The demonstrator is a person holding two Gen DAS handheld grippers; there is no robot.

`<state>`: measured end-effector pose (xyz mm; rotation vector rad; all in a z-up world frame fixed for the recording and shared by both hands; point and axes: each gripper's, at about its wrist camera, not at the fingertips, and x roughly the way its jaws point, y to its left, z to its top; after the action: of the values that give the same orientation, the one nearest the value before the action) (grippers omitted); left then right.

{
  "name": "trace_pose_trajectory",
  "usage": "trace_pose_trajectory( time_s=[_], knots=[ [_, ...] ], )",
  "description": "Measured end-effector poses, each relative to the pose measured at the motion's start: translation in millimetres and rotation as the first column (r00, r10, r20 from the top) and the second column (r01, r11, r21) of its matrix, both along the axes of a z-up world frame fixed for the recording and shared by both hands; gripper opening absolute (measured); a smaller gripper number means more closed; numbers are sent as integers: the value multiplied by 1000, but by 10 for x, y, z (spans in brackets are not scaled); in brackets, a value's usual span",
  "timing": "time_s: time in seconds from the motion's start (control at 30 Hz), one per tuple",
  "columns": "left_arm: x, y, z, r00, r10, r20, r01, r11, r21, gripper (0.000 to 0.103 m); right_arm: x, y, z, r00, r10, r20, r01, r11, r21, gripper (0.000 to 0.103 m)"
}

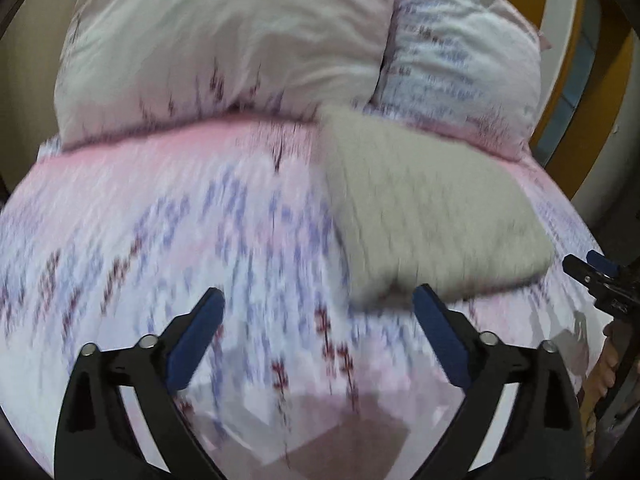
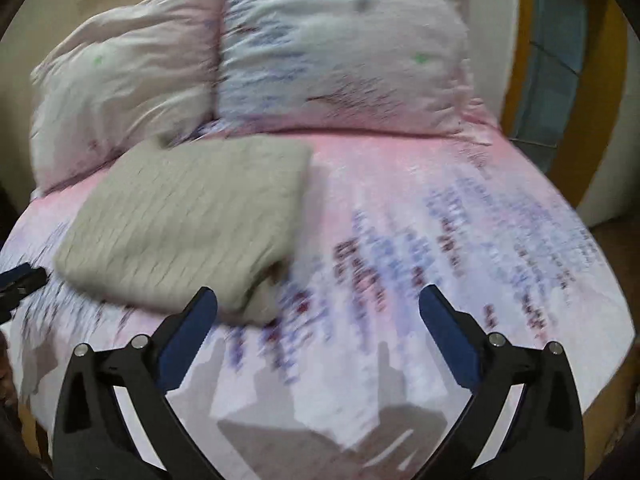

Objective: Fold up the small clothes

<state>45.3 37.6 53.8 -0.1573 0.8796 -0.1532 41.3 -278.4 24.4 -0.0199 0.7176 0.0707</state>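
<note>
A beige knitted garment (image 1: pixel 424 208) lies folded in a flat rectangle on the pink patterned bed sheet (image 1: pixel 160 216). It also shows in the right wrist view (image 2: pixel 188 220). My left gripper (image 1: pixel 318 300) is open and empty, above the sheet, with the garment's near edge by its right finger. My right gripper (image 2: pixel 318 298) is open and empty, with the garment's near corner by its left finger. The right gripper's tip shows at the left view's right edge (image 1: pixel 592 268). The left gripper's tip shows at the right view's left edge (image 2: pixel 24 276). Both views are motion-blurred.
Two large pillows (image 1: pixel 224 48) (image 1: pixel 460 60) lean at the head of the bed, just behind the garment; they also show in the right wrist view (image 2: pixel 120 92) (image 2: pixel 340 48). A yellow-framed wall or door (image 2: pixel 560 80) stands to the right of the bed.
</note>
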Motion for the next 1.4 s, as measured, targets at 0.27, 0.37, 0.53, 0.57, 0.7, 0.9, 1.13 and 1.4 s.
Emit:
trace_pose_trajectory(
  time_s=[0.27, 0.37, 0.53, 0.57, 0.7, 0.9, 1.13, 1.4],
  knots=[
    [4, -300, -186, 997, -26, -66, 26, 1000, 4, 102, 2, 334, -308, 995, 17, -99, -18, 1000, -6, 101],
    [20, -361, -237, 997, -3, -81, 6, 999, 34, 102, 30, 458, -391, 992, 7, -126, -15, 998, -62, 101],
    [37, -380, -240, 996, 22, -91, -16, 998, 57, 102, 27, 495, -428, 991, -8, -135, -1, 998, -66, 101],
    [45, -393, -241, 995, 23, -95, -16, 998, 67, 102, 29, 472, -431, 989, -12, -148, 6, 999, -44, 101],
    [87, -474, -272, 994, 21, -108, -6, 991, 131, 102, 29, 477, -429, 989, 4, -150, -9, 999, -36, 101],
    [84, -496, -289, 994, 40, -103, -23, 987, 161, 102, -5, 522, -438, 992, 17, -128, -21, 999, -36, 101],
    [74, -506, -301, 994, 48, -97, -32, 985, 167, 102, -7, 518, -440, 993, 12, -118, -17, 999, -36, 101],
    [75, -500, -301, 994, 47, -97, -30, 985, 167, 102, -7, 509, -439, 993, 14, -117, -18, 999, -36, 101]
  ],
)
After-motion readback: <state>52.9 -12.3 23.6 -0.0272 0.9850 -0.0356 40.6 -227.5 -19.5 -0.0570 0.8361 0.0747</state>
